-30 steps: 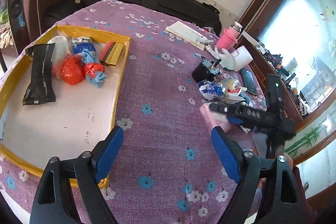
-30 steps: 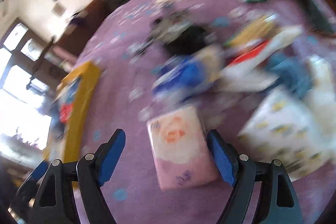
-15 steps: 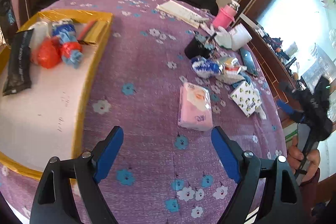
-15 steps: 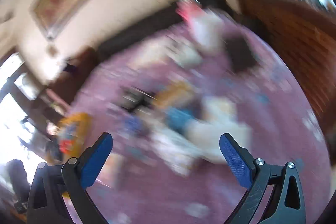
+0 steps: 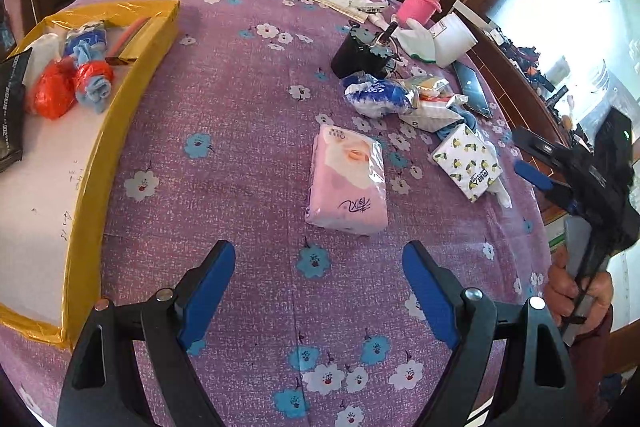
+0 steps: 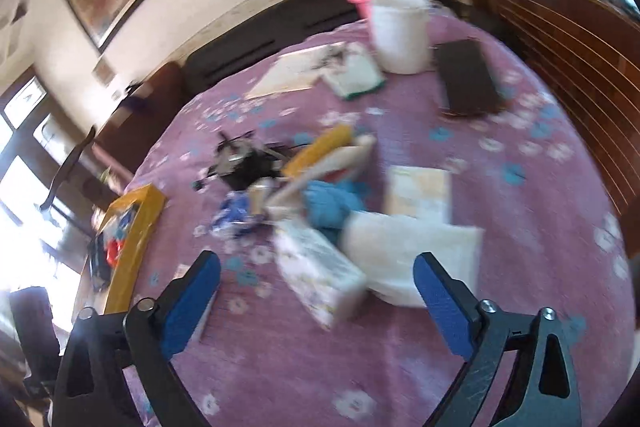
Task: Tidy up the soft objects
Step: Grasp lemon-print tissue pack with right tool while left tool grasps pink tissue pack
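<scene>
Purple cloth (image 5: 248, 155) printed with small flowers covers the whole work surface, with a dark sofa against the pale wall behind it. At the left edge sits a yellow-rimmed tray (image 5: 120, 131) holding a red bag (image 5: 50, 95), a blue cloth bundle (image 5: 90, 83) and a black packet (image 5: 10, 107). The pink tissue pack (image 5: 348, 179) lies flat on the cloth near the middle, well apart from the tray, just ahead of the left gripper (image 5: 318, 293), whose blue-padded jaws stand wide apart with nothing between them; the pack is beyond the fingertips, not touched. To the right of the pack lies a white tissue pack with a lemon print (image 5: 468, 163), and behind it a loose heap of soft things: a blue-and-white plastic bag (image 5: 376, 95), a yellowish packet (image 5: 430, 85) and a blue cloth (image 5: 460, 119). Farther back stand a black pouch (image 5: 354, 53), a pink bottle (image 5: 420, 3), a white glove (image 5: 416, 41) and a dark phone (image 5: 472, 89). At the right edge of the left wrist view a hand (image 5: 576, 291) holds the right gripper (image 6: 316, 287). In its own blurred view that gripper's jaws have just been closing a little from their widest yet remain wide apart, gripping nothing; the lemon-print pack lies on the cloth ahead, between the lines of the two fingers.
</scene>
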